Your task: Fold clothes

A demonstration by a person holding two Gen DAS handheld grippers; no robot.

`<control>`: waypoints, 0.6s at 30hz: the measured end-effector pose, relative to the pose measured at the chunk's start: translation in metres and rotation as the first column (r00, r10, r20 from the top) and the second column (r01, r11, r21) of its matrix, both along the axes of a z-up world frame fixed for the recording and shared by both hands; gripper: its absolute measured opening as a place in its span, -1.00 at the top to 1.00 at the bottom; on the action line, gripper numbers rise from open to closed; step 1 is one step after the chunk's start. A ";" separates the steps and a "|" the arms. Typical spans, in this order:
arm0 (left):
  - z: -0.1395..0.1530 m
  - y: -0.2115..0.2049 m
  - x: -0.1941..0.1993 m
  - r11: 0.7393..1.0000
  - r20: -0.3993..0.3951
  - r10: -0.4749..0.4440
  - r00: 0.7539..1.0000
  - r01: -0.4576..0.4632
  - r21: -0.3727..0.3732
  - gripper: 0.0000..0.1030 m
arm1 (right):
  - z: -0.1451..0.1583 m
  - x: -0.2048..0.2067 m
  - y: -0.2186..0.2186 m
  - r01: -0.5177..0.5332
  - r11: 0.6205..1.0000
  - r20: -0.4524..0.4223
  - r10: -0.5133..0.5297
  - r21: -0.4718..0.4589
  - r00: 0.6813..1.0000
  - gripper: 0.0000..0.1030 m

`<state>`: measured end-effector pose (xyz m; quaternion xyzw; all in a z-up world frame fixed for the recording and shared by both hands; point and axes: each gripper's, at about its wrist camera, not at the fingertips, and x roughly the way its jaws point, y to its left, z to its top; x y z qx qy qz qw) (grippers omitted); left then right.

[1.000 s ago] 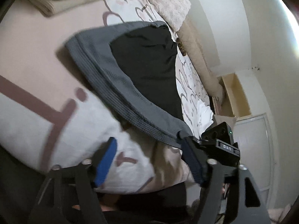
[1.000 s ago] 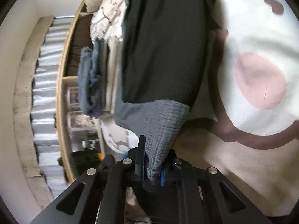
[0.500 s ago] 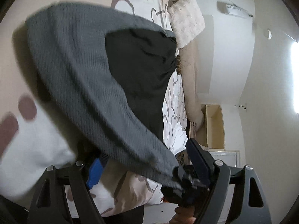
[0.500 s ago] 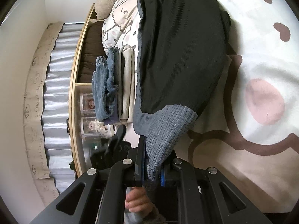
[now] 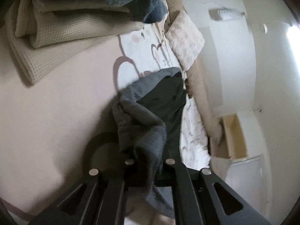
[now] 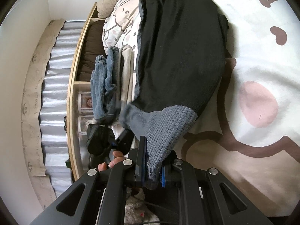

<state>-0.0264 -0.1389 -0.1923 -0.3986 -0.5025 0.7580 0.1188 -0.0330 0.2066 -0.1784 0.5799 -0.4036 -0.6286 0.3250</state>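
Grey waffle-knit hem of the black garment lay pinched in both the left gripper and the right gripper over the patterned bedspread.

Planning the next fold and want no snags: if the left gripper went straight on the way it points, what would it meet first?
Probably the dark garment itself: the left gripper is shut on its grey band, and the cloth stretches ahead over the bedspread. Depth is unclear.
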 end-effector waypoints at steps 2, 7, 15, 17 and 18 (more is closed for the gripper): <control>-0.001 0.002 0.003 1.000 -0.007 0.002 1.000 -0.002 -0.018 0.91 | 0.001 0.000 0.001 0.001 1.000 -0.020 0.000 0.023 1.000 0.73; 0.017 0.006 0.018 0.998 -0.059 -0.028 0.998 0.024 -0.064 0.91 | 0.008 0.005 0.005 -0.006 0.998 -0.068 0.011 0.064 0.998 0.75; 0.082 0.024 0.063 0.989 -0.216 -0.143 0.966 0.132 -0.065 0.91 | 0.070 0.032 0.032 -0.013 0.998 -0.246 0.029 0.065 0.969 0.75; 0.099 0.029 0.079 0.984 -0.240 -0.179 0.954 0.170 -0.058 0.91 | 0.092 0.048 0.042 -0.023 0.997 -0.296 0.045 0.077 0.954 0.75; 0.107 0.034 0.086 0.980 -0.249 -0.200 0.948 0.191 -0.063 0.91 | 0.102 0.057 0.047 -0.028 0.996 -0.319 0.054 0.084 0.946 0.75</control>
